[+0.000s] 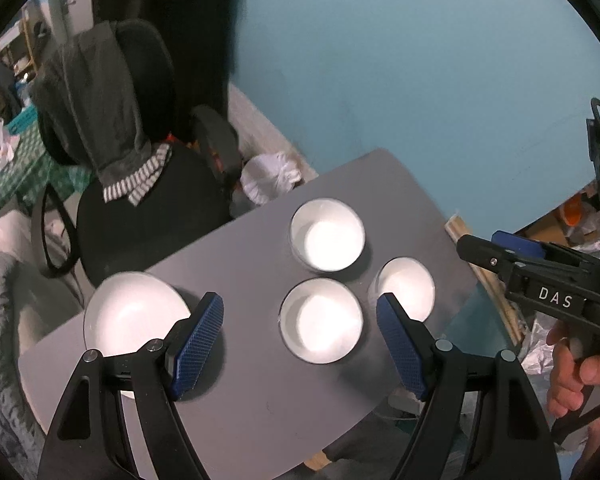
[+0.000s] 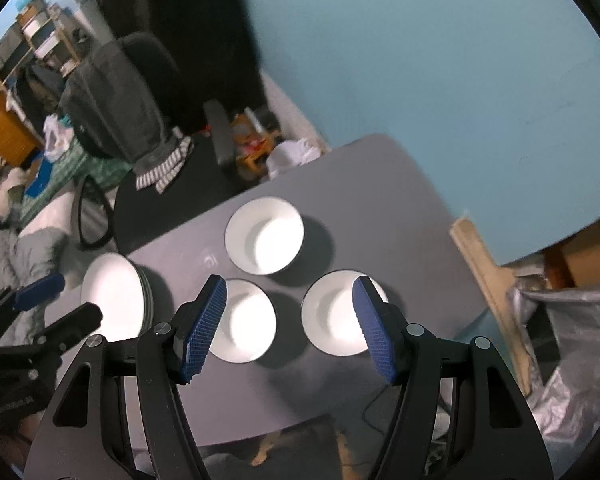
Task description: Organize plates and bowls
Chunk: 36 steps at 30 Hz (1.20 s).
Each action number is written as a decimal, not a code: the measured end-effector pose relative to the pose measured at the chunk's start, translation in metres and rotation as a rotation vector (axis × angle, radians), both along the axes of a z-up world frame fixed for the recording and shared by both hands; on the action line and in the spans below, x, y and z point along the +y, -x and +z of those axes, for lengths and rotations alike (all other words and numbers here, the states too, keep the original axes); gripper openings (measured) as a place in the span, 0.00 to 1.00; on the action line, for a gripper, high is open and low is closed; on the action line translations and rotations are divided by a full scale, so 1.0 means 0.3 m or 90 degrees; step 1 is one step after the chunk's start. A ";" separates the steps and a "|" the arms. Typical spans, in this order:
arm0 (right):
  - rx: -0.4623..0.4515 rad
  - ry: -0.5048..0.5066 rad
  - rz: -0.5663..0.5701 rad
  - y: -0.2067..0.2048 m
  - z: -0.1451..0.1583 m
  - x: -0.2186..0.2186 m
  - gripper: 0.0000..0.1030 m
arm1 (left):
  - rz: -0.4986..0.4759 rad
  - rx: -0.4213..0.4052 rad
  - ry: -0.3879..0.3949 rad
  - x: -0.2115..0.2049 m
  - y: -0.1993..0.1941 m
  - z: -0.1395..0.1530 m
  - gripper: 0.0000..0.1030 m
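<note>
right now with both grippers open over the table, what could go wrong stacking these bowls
1. The three white bowls, far, near-left and near-right, sit close together; a finger going for one could knock its neighbour.
2. The plate stack lies near the table edge, and the left gripper could push it off.
3. The right gripper works close beside the left, so they may collide.

Black left gripper (image 1: 300, 316); blue textured pads; silver screws; "DAS" on right gripper (image 1: 480, 242).
</note>
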State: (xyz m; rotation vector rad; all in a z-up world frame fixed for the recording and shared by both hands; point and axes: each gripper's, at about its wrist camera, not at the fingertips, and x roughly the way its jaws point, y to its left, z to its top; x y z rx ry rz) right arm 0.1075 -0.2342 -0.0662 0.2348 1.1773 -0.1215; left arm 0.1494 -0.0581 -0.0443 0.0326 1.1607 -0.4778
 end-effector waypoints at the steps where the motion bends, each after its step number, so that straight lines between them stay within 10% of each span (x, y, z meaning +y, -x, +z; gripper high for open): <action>1: 0.004 0.002 0.007 -0.007 -0.016 0.002 0.63 | 0.003 0.004 0.001 0.003 -0.001 -0.015 0.78; 26: 0.134 -0.090 0.276 -0.169 -0.462 0.077 0.62 | 0.138 0.144 -0.022 -0.011 -0.044 -0.457 0.78; 36: 0.190 -0.085 0.350 -0.193 -0.558 0.122 0.45 | 0.161 0.167 -0.048 -0.033 -0.030 -0.545 0.78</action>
